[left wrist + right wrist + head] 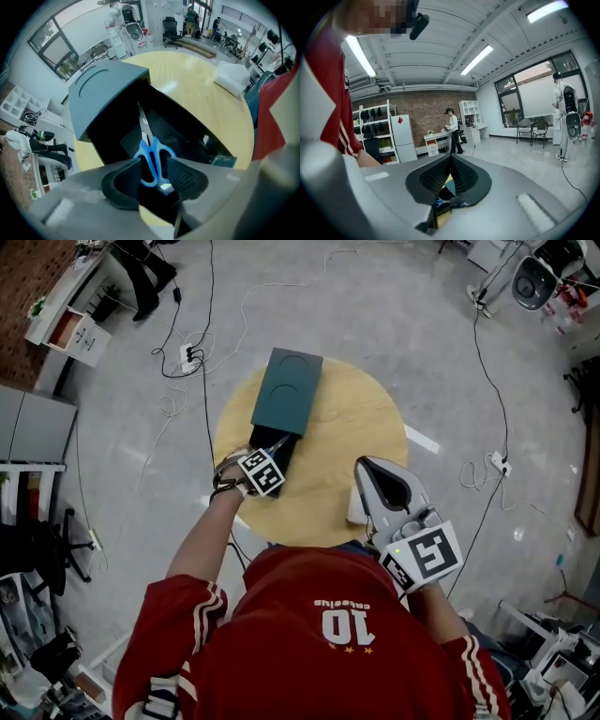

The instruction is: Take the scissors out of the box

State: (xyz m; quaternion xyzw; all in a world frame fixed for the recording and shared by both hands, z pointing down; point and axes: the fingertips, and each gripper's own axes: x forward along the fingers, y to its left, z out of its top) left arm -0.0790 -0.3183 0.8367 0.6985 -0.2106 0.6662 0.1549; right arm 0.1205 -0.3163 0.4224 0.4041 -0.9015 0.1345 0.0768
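Observation:
A long box lies on the round wooden table (pixel 352 418), its teal sleeve (pixel 288 390) slid back off a black inner tray (pixel 187 136). Blue-handled scissors (pixel 151 159) rest in the tray, blades pointing toward the sleeve. My left gripper (pixel 154 174) points straight down over them with the handle loops between its pads; a thin gap still shows on the right side. From the head view the left gripper (pixel 270 457) hovers over the tray's near end, where a scissor blade (pixel 278 442) shows. My right gripper (pixel 373 470) hangs over the table's near right edge, pads together, holding nothing.
A white foam-like block (pixel 357 507) sits at the table's near right edge, just under the right gripper. Cables and a power strip (pixel 188 357) lie on the floor beyond the table. Shelves and office chairs stand further off.

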